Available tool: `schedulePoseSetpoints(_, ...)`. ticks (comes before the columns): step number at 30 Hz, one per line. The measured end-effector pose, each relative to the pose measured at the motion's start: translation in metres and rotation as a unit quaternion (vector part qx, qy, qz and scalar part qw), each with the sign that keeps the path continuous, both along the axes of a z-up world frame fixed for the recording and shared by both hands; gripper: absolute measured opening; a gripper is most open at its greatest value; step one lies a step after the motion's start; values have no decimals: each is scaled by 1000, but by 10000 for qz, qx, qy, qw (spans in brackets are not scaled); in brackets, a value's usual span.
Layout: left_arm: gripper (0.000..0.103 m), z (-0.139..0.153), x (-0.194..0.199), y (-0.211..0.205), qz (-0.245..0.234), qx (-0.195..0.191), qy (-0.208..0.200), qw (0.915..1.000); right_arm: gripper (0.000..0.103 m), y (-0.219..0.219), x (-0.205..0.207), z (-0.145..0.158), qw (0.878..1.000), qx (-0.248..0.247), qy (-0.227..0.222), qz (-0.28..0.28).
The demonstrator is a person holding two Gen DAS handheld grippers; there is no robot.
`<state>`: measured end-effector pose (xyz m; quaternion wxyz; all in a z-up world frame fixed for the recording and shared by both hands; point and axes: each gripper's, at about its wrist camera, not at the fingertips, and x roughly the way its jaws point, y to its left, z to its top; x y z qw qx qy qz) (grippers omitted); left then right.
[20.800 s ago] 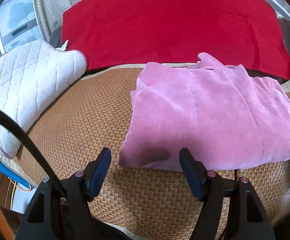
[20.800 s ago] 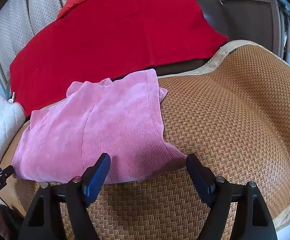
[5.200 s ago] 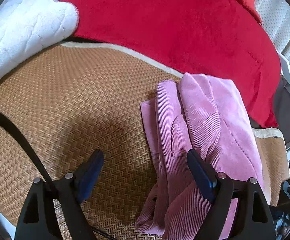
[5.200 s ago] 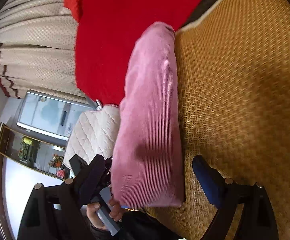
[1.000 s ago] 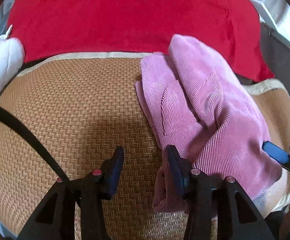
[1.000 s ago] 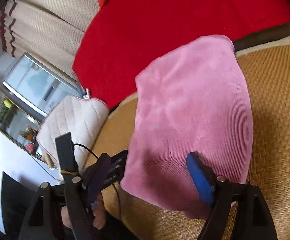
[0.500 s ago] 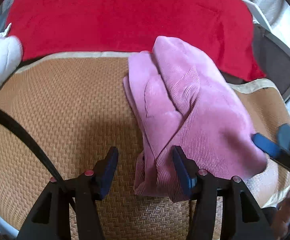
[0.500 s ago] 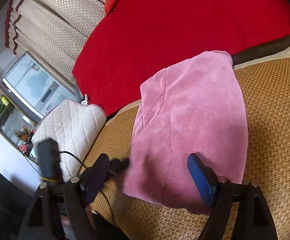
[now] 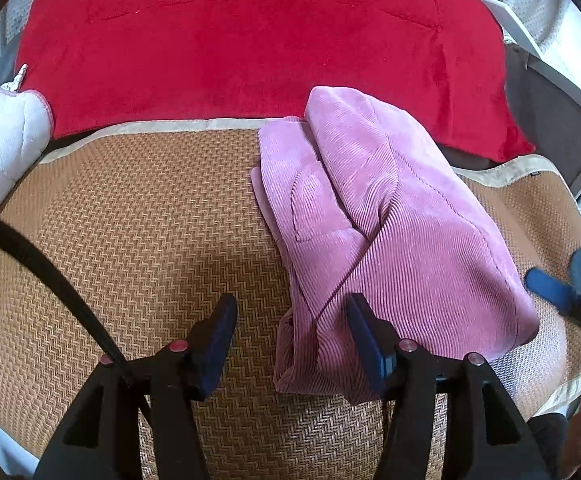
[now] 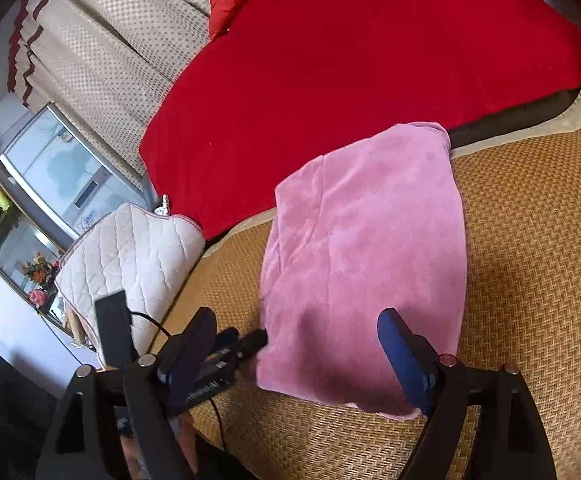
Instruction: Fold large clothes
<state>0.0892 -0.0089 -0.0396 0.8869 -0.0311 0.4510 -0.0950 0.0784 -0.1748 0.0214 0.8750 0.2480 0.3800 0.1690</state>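
Note:
A pink corduroy garment (image 9: pixel 390 216) lies folded in a thick bundle on the woven mat (image 9: pixel 130 220). My left gripper (image 9: pixel 290 340) is open over the bundle's near left corner. The cloth edge sits between its fingers and its left pad stands off the cloth. In the right wrist view the same garment (image 10: pixel 370 248) shows its smooth top layer. My right gripper (image 10: pixel 298 356) is wide open around the near edge, and neither pad presses on it. The left gripper (image 10: pixel 242 344) shows there at the cloth's left side, and one blue finger of the right gripper (image 9: pixel 550 288) shows at the far right.
A red blanket (image 9: pixel 250 40) covers the back of the seat behind the mat. A white quilted cushion (image 10: pixel 130 252) lies at the left end. A dotted curtain (image 10: pixel 110 48) and a grey appliance (image 10: pixel 58 168) stand beyond. A dark frame (image 9: pixel 550 120) borders the right side.
The left gripper's jaws have widened and no longer pinch the cloth's corner. Both grippers have drawn back a little from the garment, which lies still on the mat.

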Motion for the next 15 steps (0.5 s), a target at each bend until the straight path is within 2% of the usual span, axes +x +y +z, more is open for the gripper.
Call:
schedulePoseSetpoints(2, 60, -1, 0, 0, -13, 2, -8, 10000, 85, -1, 1, -8, 9999, -7, 125, 38)
schedulePoseSetpoints(5, 60, 1, 3, 4, -15, -72, 16, 10000, 85, -3, 0, -4, 10000, -45, 73, 47)
schedulePoseSetpoints(8, 60, 39, 7, 10, 11, -471, -190, 9987, 86, -8, -6, 9, 9999, 12, -139, -31)
schedulePoseSetpoints(10, 63, 59, 24, 9, -58, -587, -309, 9978, 86, -9, -10, 13, 9996, -35, -260, -45)
schedulePoseSetpoints(12, 64, 72, 57, -4, -299, -557, -328, 9975, 86, -8, -15, 14, 9994, -73, -332, -42)
schedulePoseSetpoints(15, 64, 71, 102, -21, -443, -545, -164, 9974, 86, -6, -19, 8, 9993, -60, -364, -26)
